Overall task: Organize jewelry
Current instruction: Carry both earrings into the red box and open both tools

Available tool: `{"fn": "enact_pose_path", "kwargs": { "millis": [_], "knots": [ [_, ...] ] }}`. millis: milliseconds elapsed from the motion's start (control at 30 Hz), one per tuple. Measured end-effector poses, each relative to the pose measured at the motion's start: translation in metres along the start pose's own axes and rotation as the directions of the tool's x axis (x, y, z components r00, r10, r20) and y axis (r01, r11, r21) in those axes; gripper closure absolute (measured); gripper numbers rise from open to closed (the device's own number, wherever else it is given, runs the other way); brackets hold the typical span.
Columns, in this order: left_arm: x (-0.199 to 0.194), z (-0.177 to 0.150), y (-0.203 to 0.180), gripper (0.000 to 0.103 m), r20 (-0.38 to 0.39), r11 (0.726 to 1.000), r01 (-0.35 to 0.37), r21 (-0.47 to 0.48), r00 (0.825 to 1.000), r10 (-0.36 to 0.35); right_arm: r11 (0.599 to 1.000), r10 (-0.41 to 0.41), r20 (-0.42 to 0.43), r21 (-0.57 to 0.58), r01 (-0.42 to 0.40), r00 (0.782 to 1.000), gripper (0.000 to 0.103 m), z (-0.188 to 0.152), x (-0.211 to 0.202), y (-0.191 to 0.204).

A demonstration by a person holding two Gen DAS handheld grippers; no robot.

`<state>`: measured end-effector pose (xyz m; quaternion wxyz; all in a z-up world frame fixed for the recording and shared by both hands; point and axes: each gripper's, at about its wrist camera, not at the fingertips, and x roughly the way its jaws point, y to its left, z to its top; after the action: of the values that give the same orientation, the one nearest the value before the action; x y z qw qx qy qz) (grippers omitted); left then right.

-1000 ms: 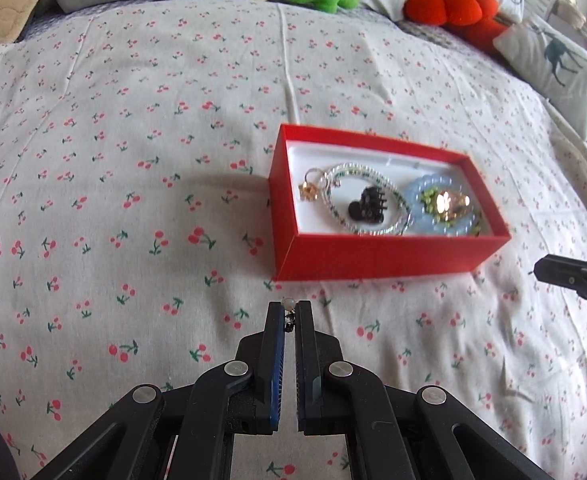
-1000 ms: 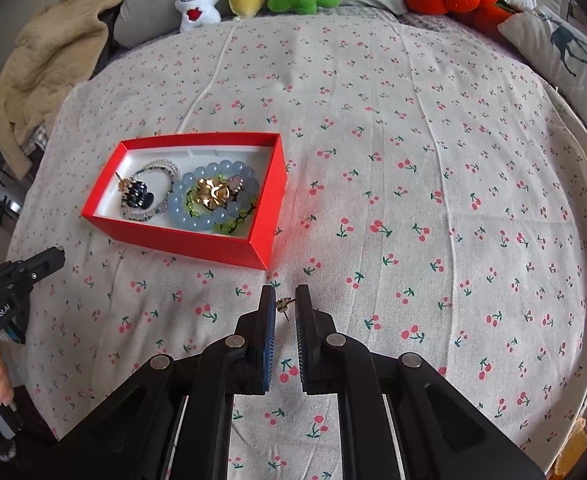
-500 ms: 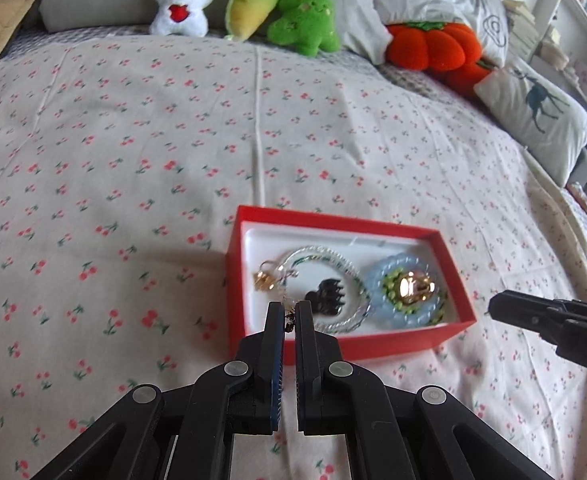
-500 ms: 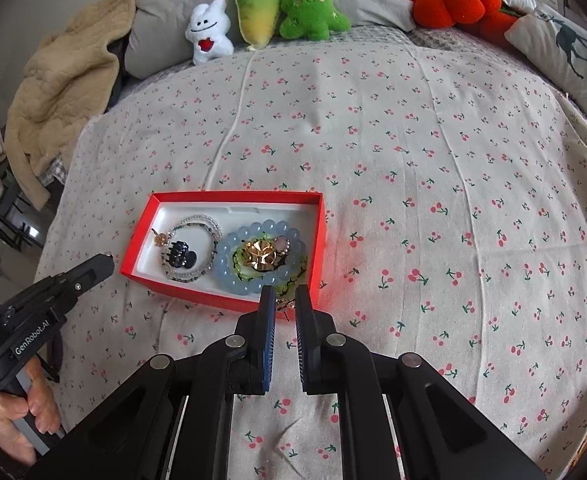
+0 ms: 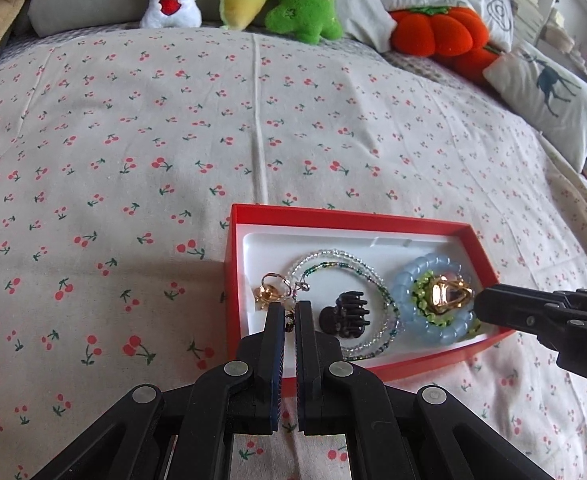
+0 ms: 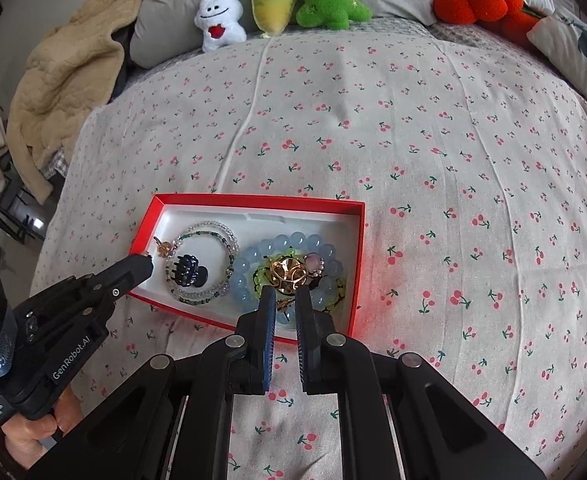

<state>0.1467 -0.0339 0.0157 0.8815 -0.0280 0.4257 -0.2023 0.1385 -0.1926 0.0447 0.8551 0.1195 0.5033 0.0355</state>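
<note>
Both tongs have travelled from the cherry-print bed to the red box. Left tongs, pinched on a small earring, now hang over the box's left end beside the black claw clip; right tongs, clamped on another gold earring, hang over its right end above the blue bead bracelet. Release looks imminent.

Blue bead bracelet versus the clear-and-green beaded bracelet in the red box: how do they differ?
The blue bead bracelet has large, chunky beads; the clear-and-green beaded bracelet has tiny ones. The blue one rings a gold ornament; the clear one rings a dark hair claw. Both lie flat in the red box.
</note>
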Motion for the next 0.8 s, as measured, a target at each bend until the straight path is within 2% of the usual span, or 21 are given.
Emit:
{"fn": "enact_pose_path", "kwargs": {
  "millis": [100, 233, 500, 800],
  "knots": [
    [0.003, 0.001, -0.001, 0.102, -0.004, 1.000, 0.006, 0.000, 1.000, -0.006, 1.000, 0.004, -0.001, -0.008, -0.004, 1.000, 0.093, 0.002, 0.003, 0.001],
    [0.003, -0.001, -0.003, 0.085, -0.010, 1.000, 0.010, 0.003, 1.000, -0.010, 1.000, 0.008, -0.008, -0.015, -0.008, 1.000, 0.093, 0.003, 0.008, 0.002],
    [-0.014, -0.003, -0.010, 0.080, 0.016, 1.000, 0.006, 0.028, 1.000, -0.006, 0.999, 0.020, -0.003, -0.035, -0.020, 1.000, 0.093, 0.005, 0.011, 0.009],
    [-0.019, -0.008, -0.005, 0.077, -0.001, 1.000, -0.012, 0.023, 1.000, 0.012, 0.998, 0.032, 0.025, -0.049, -0.031, 0.999, 0.091, 0.010, 0.011, 0.015]
  ]
}}
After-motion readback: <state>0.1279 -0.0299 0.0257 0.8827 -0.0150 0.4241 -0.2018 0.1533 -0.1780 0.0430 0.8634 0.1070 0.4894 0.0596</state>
